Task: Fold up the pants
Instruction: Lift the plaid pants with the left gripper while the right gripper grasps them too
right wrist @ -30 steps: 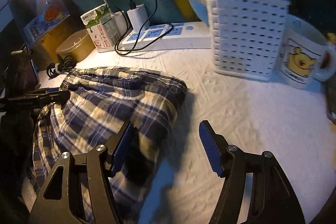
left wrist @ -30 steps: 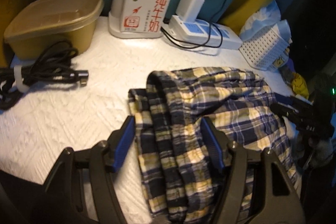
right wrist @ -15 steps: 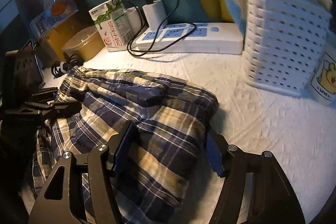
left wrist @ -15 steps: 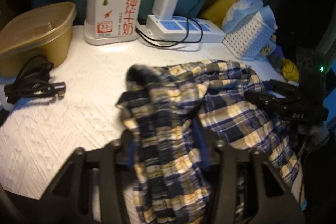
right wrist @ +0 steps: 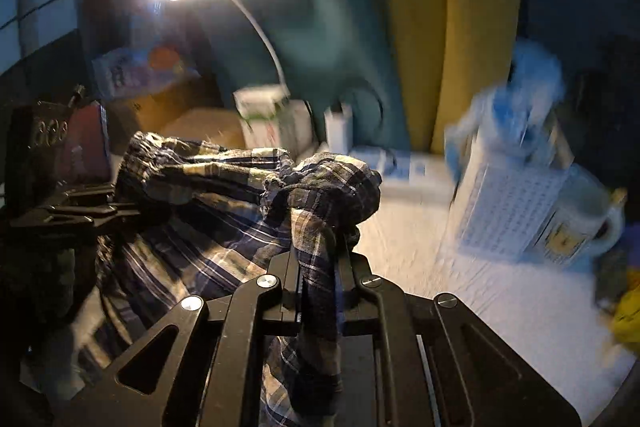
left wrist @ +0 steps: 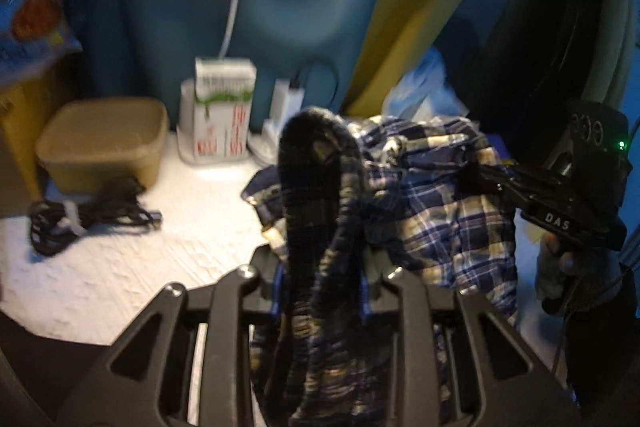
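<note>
- Clearly mid-lift: blue, navy and cream plaid cotton pants (left wrist: 448, 187) raised off the white textured tabletop (left wrist: 160, 247), bunched between both tools.
- Left gripper (left wrist: 320, 291) clamped on a dark rolled edge, probably the waistband; right gripper (right wrist: 318, 291) pinched tight on another gathered fold.
- Next, likely: pulling apart to spread the cloth, then laying one half over the other, away from the white perforated plastic basket (right wrist: 508, 211).
- Blurred throughout; lower legs of the garment cut off, exact grip points unclear.
</note>
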{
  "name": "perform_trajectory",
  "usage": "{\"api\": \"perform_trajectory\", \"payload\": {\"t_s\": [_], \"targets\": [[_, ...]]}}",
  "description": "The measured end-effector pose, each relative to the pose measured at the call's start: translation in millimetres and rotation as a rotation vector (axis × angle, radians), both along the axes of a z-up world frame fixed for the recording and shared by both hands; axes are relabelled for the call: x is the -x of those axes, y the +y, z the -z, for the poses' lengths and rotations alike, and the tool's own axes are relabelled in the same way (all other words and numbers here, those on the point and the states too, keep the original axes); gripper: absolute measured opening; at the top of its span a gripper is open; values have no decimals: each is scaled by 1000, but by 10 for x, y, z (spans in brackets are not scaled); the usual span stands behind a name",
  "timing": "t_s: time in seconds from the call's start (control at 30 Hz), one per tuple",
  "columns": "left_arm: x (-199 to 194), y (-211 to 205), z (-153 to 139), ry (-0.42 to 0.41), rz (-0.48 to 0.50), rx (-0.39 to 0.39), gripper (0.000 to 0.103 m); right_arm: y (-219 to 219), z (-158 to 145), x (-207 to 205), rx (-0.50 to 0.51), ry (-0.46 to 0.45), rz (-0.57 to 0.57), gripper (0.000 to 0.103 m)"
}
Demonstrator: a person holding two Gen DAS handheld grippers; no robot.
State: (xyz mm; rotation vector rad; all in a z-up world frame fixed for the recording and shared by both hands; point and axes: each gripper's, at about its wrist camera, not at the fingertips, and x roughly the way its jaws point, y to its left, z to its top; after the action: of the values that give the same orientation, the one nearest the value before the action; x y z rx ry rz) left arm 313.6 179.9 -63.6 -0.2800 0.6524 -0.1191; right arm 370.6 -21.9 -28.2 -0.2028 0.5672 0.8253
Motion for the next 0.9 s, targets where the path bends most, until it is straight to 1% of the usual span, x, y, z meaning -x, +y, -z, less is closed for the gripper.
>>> {"api": "perform_trajectory", "payload": {"t_s": [0.13, 0.27, 0.47, 0.57, 0.67, 0.8, 0.9], "targets": [[360, 4, -376, -92, -15, -17, 28, -40, -457, 402, -46, -109, -5, 12], [770, -7, -763, -183, -44, -49, 28, -33, -831, 842, -82, -215, -22, 12], [1329, 18, -1215, -285, -88, -89, 28, 59, -1203, 1395, -114, -304, -44, 12], [1558, 60, -1339, -307, -108, -90, 28, 105, -1293, 1589, -128, -327, -65, 12], [1836, 99, -1447, -333, -133, -107, 28, 148, -1355, 1782, -145, -344, -88, 12], [2167, 182, -1515, -363, -165, -133, 28, 222, -1413, 2061, -171, -357, -127, 12], [2354, 273, -1530, -370, -188, -149, 28, 314, -1397, 2217, -194, -347, -156, 12]]}}
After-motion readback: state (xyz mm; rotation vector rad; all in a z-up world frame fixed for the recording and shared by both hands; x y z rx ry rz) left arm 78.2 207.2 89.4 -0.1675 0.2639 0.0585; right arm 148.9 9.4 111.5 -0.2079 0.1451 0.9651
